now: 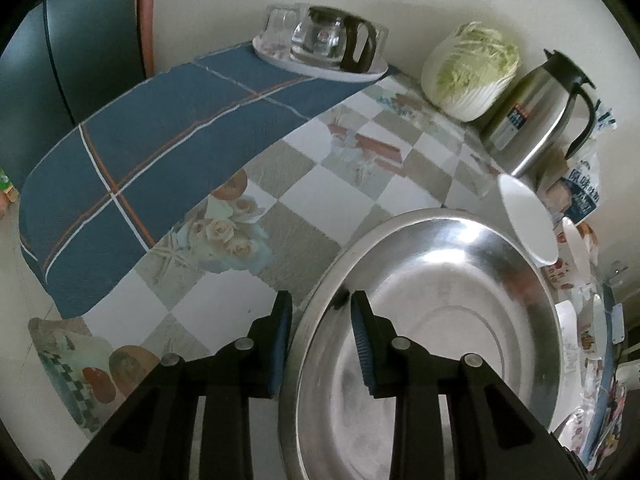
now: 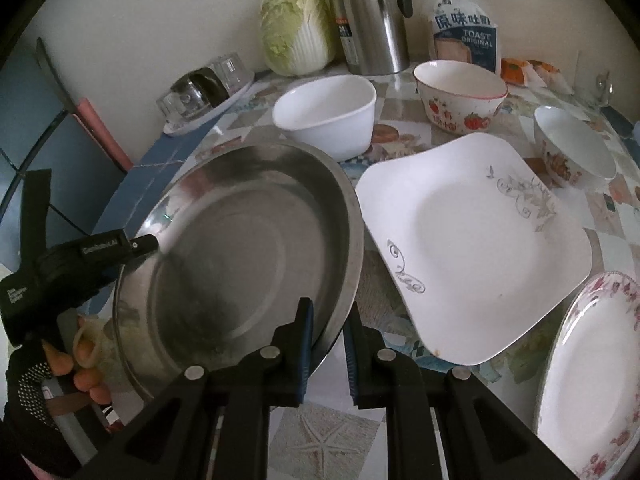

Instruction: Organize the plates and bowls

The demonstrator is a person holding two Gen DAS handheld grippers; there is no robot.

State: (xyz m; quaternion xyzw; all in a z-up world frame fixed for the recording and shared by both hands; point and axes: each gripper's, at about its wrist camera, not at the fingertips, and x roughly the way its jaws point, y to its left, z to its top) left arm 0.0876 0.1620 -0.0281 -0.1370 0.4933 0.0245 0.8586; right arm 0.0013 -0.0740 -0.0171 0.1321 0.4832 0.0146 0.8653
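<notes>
A wide steel basin (image 1: 440,320) (image 2: 240,248) is held at two sides and sits tilted over the table. My left gripper (image 1: 320,312) is shut on its near rim, one pad inside and one outside; it also shows in the right wrist view as the black left gripper (image 2: 142,243) on the far left rim. My right gripper (image 2: 328,328) is shut on the rim's right side. Behind the basin stands a plain white bowl (image 2: 326,112) (image 1: 528,220). A square white plate (image 2: 472,248), a round flowered plate (image 2: 592,380), a strawberry bowl (image 2: 460,96) and a small flowered bowl (image 2: 572,148) lie to the right.
Along the wall are a cabbage (image 2: 296,32), a steel thermos jug (image 2: 368,16) and a bag of toast (image 2: 466,36). A tray of glassware (image 1: 320,40) sits at the far corner on a blue cloth (image 1: 160,152). A gloved hand (image 2: 32,392) holds the left gripper.
</notes>
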